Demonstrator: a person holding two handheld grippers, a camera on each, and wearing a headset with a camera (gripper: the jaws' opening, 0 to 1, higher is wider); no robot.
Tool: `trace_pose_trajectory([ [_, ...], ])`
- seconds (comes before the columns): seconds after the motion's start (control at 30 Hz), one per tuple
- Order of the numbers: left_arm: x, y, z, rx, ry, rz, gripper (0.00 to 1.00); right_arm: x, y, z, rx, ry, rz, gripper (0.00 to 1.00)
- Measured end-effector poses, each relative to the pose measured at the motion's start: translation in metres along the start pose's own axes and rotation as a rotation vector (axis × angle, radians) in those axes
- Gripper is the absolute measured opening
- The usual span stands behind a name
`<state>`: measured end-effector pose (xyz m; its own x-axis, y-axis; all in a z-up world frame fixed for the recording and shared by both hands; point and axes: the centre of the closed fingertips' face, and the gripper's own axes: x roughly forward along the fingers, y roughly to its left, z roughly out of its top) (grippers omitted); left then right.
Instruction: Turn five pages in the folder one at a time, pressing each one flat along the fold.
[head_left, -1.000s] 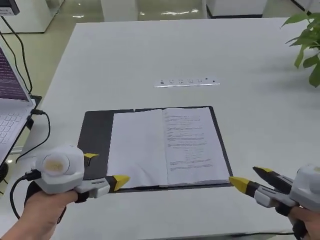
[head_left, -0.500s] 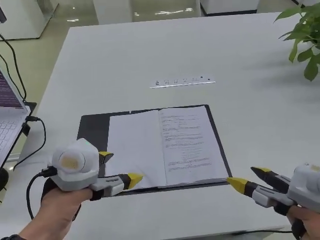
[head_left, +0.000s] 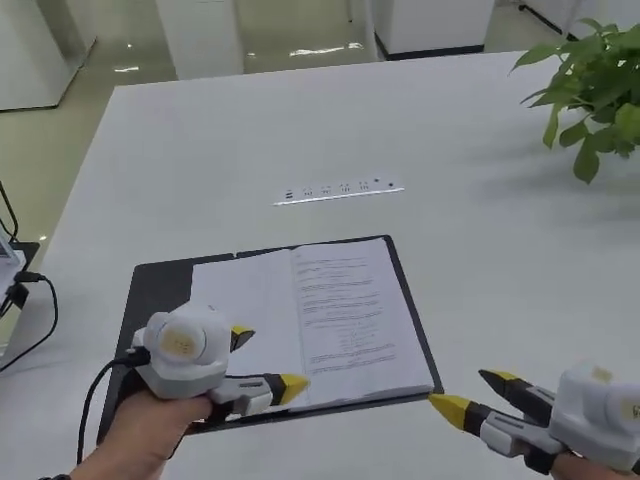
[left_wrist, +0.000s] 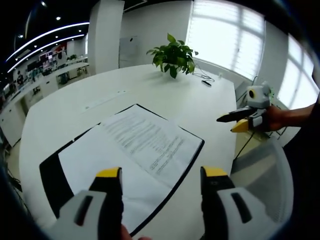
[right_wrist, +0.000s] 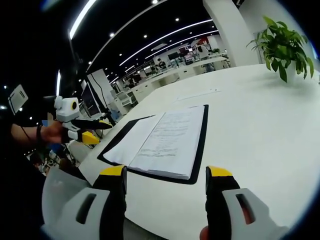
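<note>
A black folder (head_left: 158, 290) lies open on the white table, with a blank left page (head_left: 250, 300) and a printed right page (head_left: 350, 315). My left gripper (head_left: 267, 360) hovers open over the blank page's lower part, and nothing sits between its yellow tips. The left gripper view looks along that open gripper (left_wrist: 162, 172) across the folder (left_wrist: 52, 170). My right gripper (head_left: 472, 392) is open just off the folder's near right corner, above bare table. In the right gripper view the open gripper (right_wrist: 165, 171) faces the folder (right_wrist: 200, 150) from that corner.
A potted plant (head_left: 590, 90) stands at the table's far right. A socket strip (head_left: 338, 190) is set into the table beyond the folder. A black cable (head_left: 40, 320) hangs off the left edge. The near table edge runs just below the folder.
My left gripper has moved right, from the folder's black left flap onto the blank page. The right gripper stays by the near right corner. The head camera has shifted.
</note>
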<state>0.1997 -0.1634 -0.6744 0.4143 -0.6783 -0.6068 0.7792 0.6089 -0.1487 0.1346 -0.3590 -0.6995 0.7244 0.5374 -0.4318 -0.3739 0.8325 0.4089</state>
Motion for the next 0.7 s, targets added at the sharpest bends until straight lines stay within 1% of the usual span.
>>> trace_pose_trajectory([
  [0.1, 0.014, -0.006, 0.007, 0.012, 0.007, -0.016, 0.62, -0.001, 0.002, -0.002, -0.004, 0.006, 0.009, 0.63],
  [0.2, 0.028, -0.016, 0.014, 0.033, 0.012, -0.037, 0.62, -0.001, 0.003, -0.004, -0.004, 0.007, 0.019, 0.62],
  [0.33, 0.047, -0.026, 0.021, 0.059, 0.022, -0.057, 0.61, -0.001, 0.004, -0.008, 0.004, 0.014, 0.024, 0.63],
  [0.5, 0.075, -0.044, 0.023, 0.103, 0.055, -0.091, 0.61, -0.002, 0.003, -0.014, 0.003, 0.036, 0.032, 0.64],
  [0.57, 0.084, -0.049, 0.024, 0.111, 0.058, -0.101, 0.61, -0.003, 0.002, -0.013, 0.006, 0.030, 0.035, 0.63],
  [0.63, 0.096, -0.053, 0.023, 0.120, 0.072, -0.107, 0.61, -0.004, 0.000, -0.012, 0.022, 0.034, 0.036, 0.63],
  [0.7, 0.107, -0.058, 0.022, 0.126, 0.078, -0.116, 0.61, -0.004, -0.002, -0.013, 0.023, 0.040, 0.036, 0.63],
])
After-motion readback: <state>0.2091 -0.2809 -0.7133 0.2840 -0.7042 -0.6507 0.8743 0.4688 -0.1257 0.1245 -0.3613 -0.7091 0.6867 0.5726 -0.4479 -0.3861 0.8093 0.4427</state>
